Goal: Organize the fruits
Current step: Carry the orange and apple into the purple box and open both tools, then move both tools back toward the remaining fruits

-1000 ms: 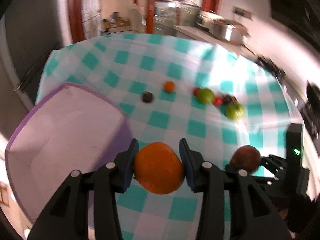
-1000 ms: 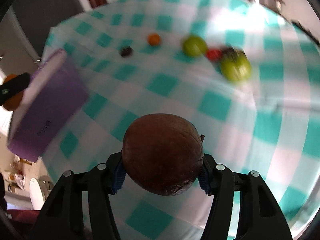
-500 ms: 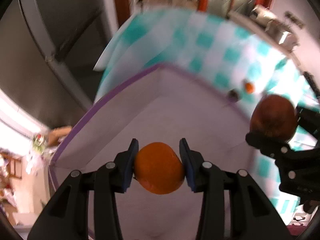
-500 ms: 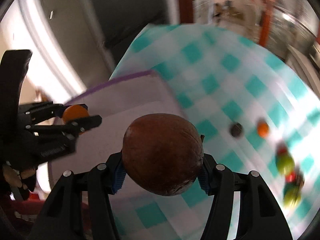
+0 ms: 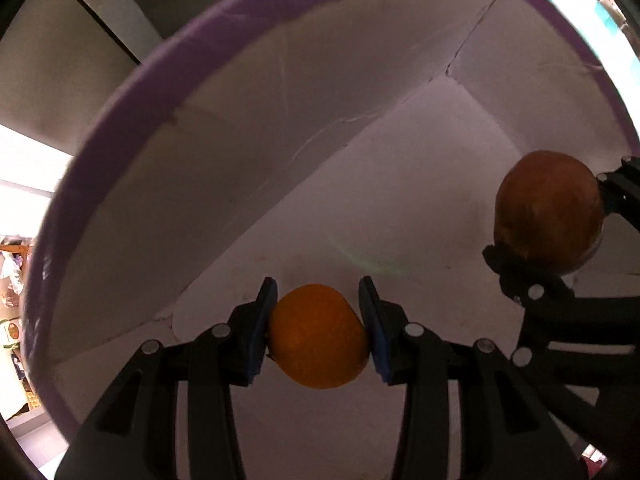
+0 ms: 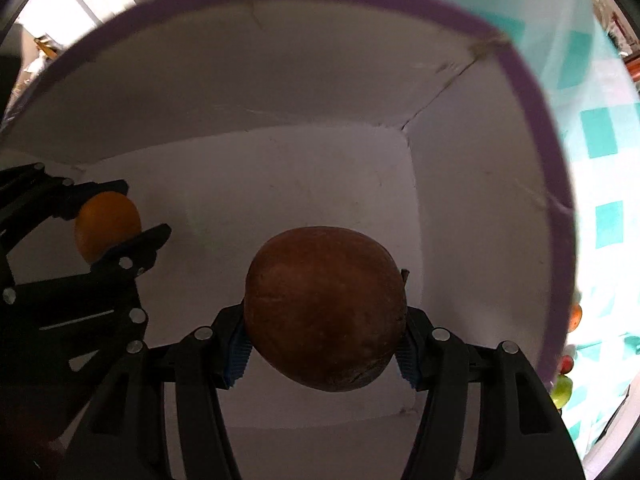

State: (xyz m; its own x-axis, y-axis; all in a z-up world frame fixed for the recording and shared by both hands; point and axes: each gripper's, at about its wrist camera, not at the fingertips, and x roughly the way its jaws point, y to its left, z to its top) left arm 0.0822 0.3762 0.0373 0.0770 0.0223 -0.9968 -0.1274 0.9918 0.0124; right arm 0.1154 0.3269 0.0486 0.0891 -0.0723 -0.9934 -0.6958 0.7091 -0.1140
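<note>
Both grippers now reach inside the purple box [image 5: 120, 128], jaws clamping orange [image 5: 319, 336] and brown fruit [image 6: 325, 308].

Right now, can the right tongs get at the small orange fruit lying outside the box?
Probably not directly. The right tongs are shut on the brown fruit inside the purple box, whose wall stands before the small orange fruit.

We see the left gripper [image 5: 318, 330] clamping an orange [image 5: 319, 336] inside the purple-rimmed box [image 5: 132, 92] (white interior); at right, the right gripper [image 5: 560, 236] grips a brown fruit [image 5: 549, 210].
</note>
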